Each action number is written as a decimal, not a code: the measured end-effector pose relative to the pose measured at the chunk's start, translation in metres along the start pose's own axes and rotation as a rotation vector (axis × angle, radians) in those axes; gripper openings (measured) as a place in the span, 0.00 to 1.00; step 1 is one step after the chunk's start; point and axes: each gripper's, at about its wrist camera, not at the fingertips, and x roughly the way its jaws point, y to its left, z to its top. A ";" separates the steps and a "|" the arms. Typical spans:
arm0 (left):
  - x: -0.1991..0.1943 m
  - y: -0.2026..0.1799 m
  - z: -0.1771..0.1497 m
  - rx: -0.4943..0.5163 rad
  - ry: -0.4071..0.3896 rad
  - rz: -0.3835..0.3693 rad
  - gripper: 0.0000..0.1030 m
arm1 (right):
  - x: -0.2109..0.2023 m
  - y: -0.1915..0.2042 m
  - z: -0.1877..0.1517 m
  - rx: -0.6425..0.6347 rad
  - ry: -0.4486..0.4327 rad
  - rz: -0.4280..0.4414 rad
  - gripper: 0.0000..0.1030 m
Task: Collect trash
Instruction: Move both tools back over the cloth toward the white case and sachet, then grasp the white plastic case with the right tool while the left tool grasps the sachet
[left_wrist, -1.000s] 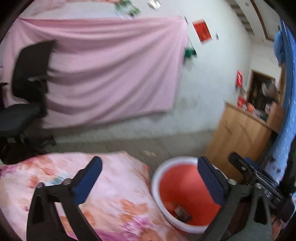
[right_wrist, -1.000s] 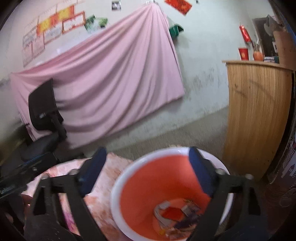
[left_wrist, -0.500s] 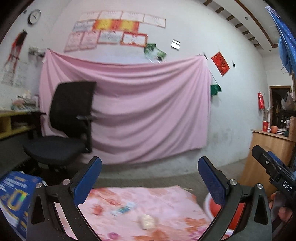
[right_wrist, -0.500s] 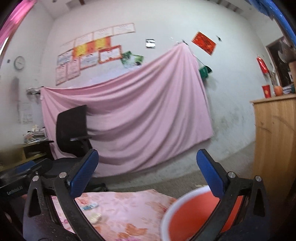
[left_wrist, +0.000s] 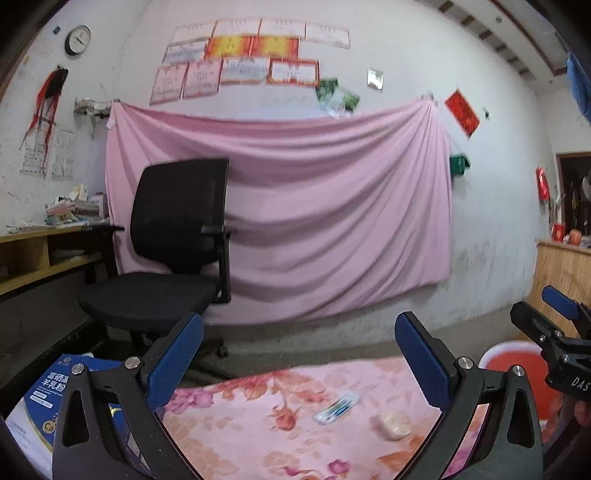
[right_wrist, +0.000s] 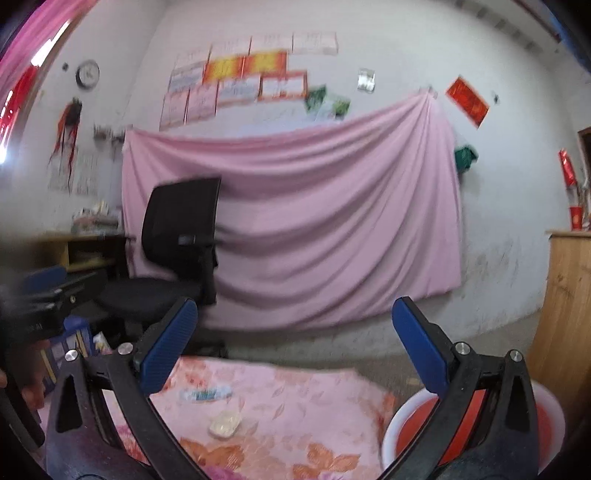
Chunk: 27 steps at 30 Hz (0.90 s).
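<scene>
A small white and blue wrapper (left_wrist: 337, 407) and a crumpled pale wad (left_wrist: 394, 425) lie on the pink flowered cloth (left_wrist: 258, 424). Both show in the right wrist view, the wrapper (right_wrist: 205, 394) and the wad (right_wrist: 224, 424). A red bin with a white rim (right_wrist: 399, 421) stands at the cloth's right end; it also shows in the left wrist view (left_wrist: 502, 350). My left gripper (left_wrist: 299, 354) is open and empty above the cloth. My right gripper (right_wrist: 295, 336) is open and empty, raised above the cloth and bin.
A blue box (left_wrist: 51, 391) stands at the cloth's left end. A black office chair (left_wrist: 166, 258) stands behind the table before a pink sheet (left_wrist: 314, 221) on the wall. A wooden counter (right_wrist: 569, 314) stands at right, a shelf (left_wrist: 40, 254) at left.
Both grippers have lifted and tilted up from looking down into the red bin to facing the wall. The wrapper and wad on the cloth have come into view.
</scene>
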 end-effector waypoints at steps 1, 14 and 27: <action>0.008 0.001 -0.003 0.006 0.033 -0.002 0.99 | 0.006 0.000 -0.002 0.007 0.028 0.001 1.00; 0.096 0.006 -0.043 0.033 0.392 0.034 0.93 | 0.089 0.013 -0.054 -0.002 0.551 0.130 0.98; 0.162 -0.002 -0.082 0.050 0.683 -0.104 0.58 | 0.143 0.037 -0.104 0.006 0.918 0.295 0.69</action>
